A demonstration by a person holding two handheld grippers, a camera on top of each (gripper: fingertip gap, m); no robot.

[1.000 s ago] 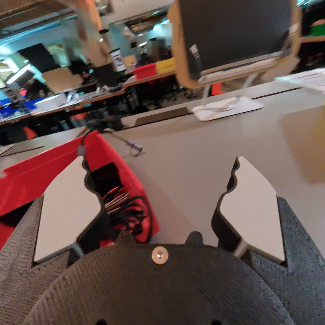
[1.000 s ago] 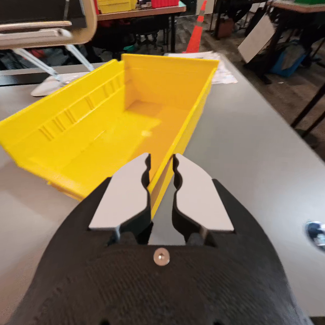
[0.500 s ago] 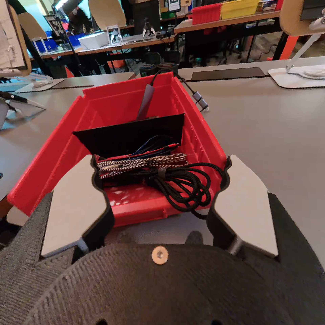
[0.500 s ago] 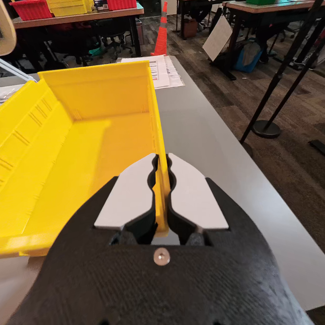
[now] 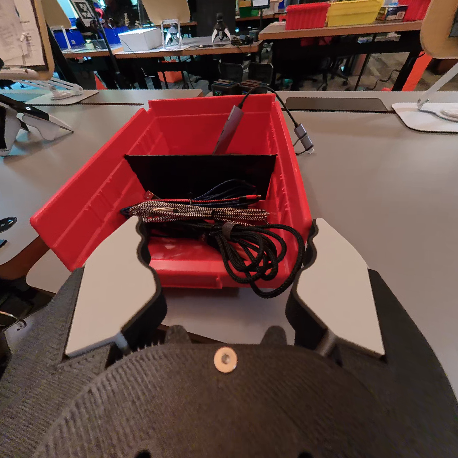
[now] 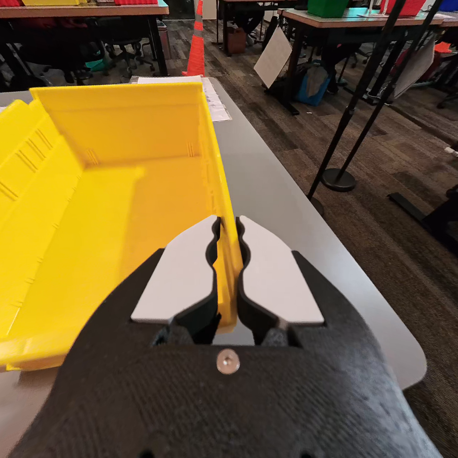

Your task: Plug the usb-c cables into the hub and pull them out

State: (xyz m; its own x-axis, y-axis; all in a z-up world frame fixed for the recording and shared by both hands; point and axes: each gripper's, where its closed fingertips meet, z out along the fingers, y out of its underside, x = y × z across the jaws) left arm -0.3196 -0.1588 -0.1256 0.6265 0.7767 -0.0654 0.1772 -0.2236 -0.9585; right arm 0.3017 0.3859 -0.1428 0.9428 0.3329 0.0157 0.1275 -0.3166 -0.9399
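Sitting on grey table (image 5: 371, 198), red bin (image 5: 94, 198) holds bundled usb-c cables (image 5: 247, 238) in near compartment, before black divider (image 5: 198, 171); hub (image 5: 228, 126) leans upright behind divider. Left gripper (image 5: 225, 247) released, jaws wide, hovering at bin's near end. Right gripper (image 6: 228, 247) clenched on yellow bin (image 6: 99, 198) side wall.

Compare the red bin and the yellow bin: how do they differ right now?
The red bin holds coiled cables, a black divider and a grey hub; the yellow bin is empty. The right gripper clamps the yellow bin's wall; the open left gripper touches nothing. Both sit on grey tables.
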